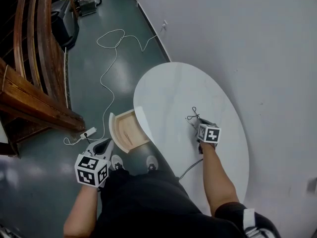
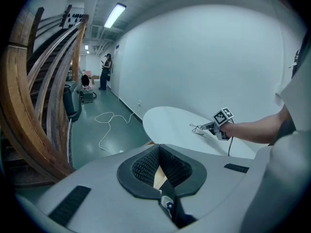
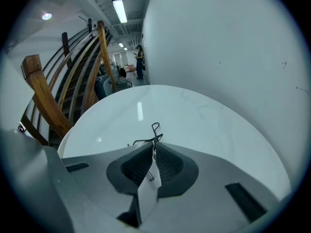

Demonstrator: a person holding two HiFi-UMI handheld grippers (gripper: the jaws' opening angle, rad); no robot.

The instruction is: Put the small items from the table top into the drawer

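Looking steeply down from head height, far enough off to be taking in the whole oval table (image 1: 168,90), the drawer (image 1: 130,130) under its left edge, and both grippers. Riding on the left gripper (image 1: 104,144), low beside the table's near-left edge, facing across the table top toward the wall (image 2: 204,57) and down the corridor (image 2: 104,98). Riding on the right gripper (image 1: 194,120), sitting very near the table top, facing over its far edge toward the wooden stairs (image 3: 46,89). Sharing the table across all three; catching the right gripper and the wire clip (image 2: 196,128) from the head and from the left; showing stairs and corridor in both gripper views.
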